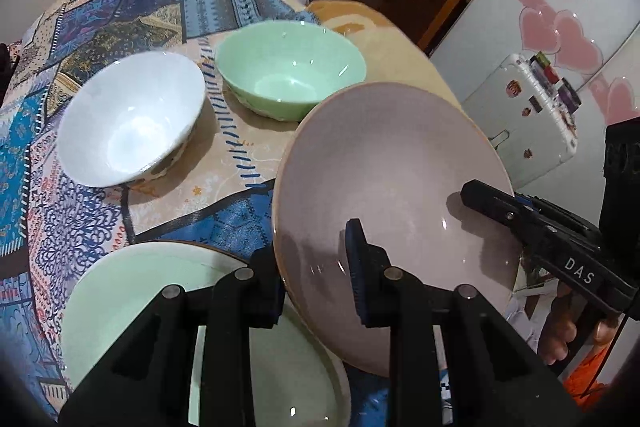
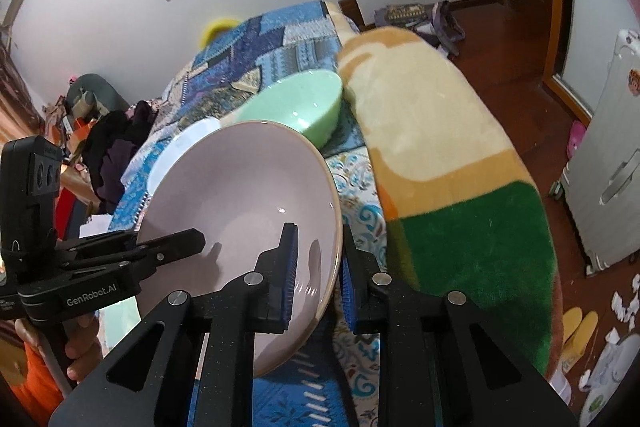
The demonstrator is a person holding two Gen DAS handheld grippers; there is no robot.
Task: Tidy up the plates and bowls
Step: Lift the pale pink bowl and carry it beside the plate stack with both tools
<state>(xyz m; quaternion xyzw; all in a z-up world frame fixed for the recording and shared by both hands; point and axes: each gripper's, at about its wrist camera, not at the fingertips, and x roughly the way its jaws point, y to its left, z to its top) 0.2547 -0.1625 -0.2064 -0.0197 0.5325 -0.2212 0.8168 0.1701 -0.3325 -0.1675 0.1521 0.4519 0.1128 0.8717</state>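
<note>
pink plate (image 1: 384,179) pinched by both tools (image 1: 316,279) (image 2: 318,275) above patchwork-covered bed (image 1: 100,211).

Your pink plate (image 2: 240,211) hides most of the white bowl (image 2: 180,147) in the right wrist view. In the left wrist view, the gripper (image 1: 316,279) covers part of the green plate (image 1: 132,291), whose lower edge is cut off.

plate (image 1: 384,195) above second plate (image 1: 132,291), two bowls (image 1: 128,115) behind
</note>
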